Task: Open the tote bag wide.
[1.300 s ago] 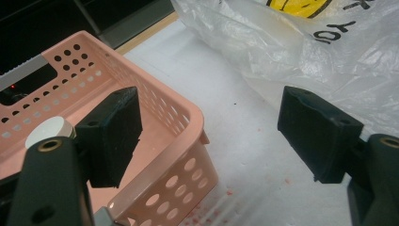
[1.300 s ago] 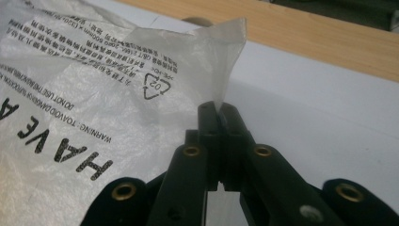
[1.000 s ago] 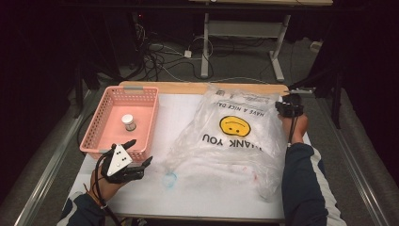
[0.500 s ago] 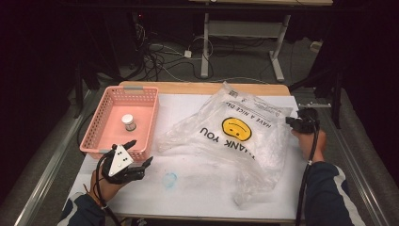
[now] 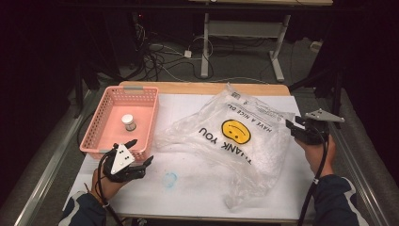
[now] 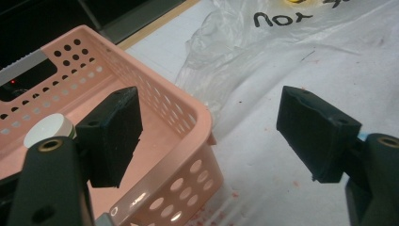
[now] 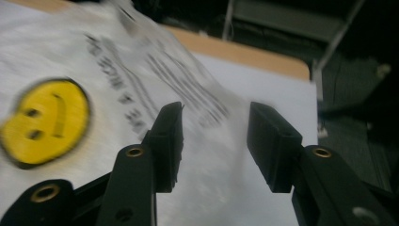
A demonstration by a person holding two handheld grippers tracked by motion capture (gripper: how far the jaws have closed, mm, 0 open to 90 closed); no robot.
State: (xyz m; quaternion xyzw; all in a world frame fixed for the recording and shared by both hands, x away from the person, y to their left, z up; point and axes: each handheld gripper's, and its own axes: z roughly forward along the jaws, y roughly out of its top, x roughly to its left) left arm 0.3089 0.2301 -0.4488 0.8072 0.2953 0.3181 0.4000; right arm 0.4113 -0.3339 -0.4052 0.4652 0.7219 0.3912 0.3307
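At the bench's right edge, the right gripper (image 5: 301,128) hovers beside a crumpled clear plastic bag (image 5: 235,141) printed with a smiley face, its jaws apart and empty. Near the front-left corner, the left gripper (image 5: 136,153) waits with jaws wide apart just beside a pink basket (image 5: 106,141) holding a small white-capped jar (image 5: 128,122). The bag sprawls loose across the bench's middle, ungripped; judging by this, the handling is barely under way.

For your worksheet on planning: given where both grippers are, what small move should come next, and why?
Probably ease the right gripper onto the plastic bag edge and close. Its jaws stand open beside the bag, gripping nothing, while the left gripper waits open by the pink basket.
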